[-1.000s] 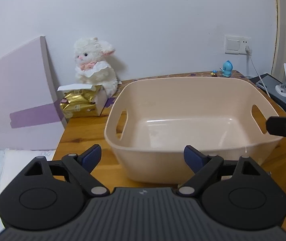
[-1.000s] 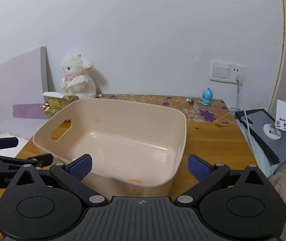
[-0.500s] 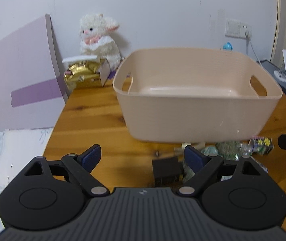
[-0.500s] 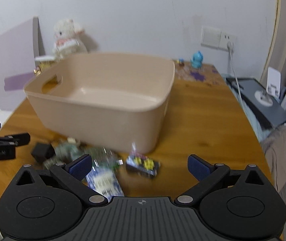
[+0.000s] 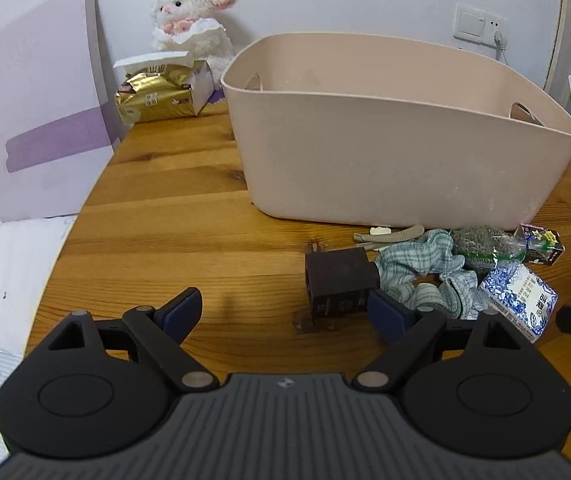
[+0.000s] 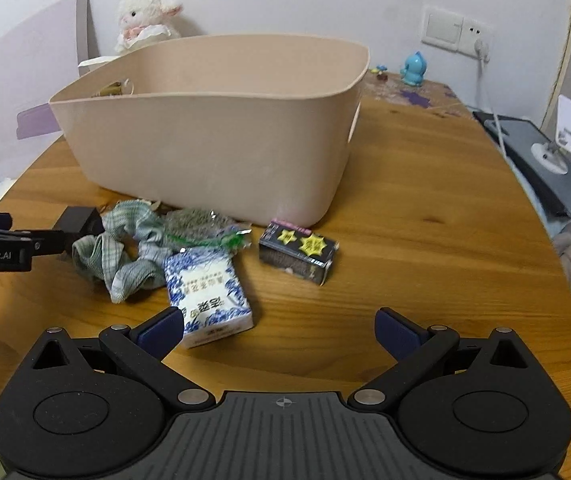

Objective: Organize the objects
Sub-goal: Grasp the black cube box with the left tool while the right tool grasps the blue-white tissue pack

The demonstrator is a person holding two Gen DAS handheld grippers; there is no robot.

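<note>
So the big beige bin (image 6: 213,136) is sitting on the wooden table (image 6: 425,208), apparently empty. Clutter's lying right in front: checked cloth (image 5: 425,264), blue-white tissue pack (image 6: 209,292), black charger (image 5: 339,282), small starred box (image 6: 297,250). Both grippers, left (image 5: 285,308) and right (image 6: 279,330), are hovering wide open, gripping nothing. Looks like pickup's just starting; next move probably needs closing on one item.

A white plush lamb (image 5: 191,16) sits against the wall far ahead of the left jaws, a gold tissue pack (image 5: 161,90) just before it. Far ahead and right of the right jaws — a blue figurine (image 6: 413,68), wall socket (image 6: 455,32) and grey device (image 6: 541,160)
</note>
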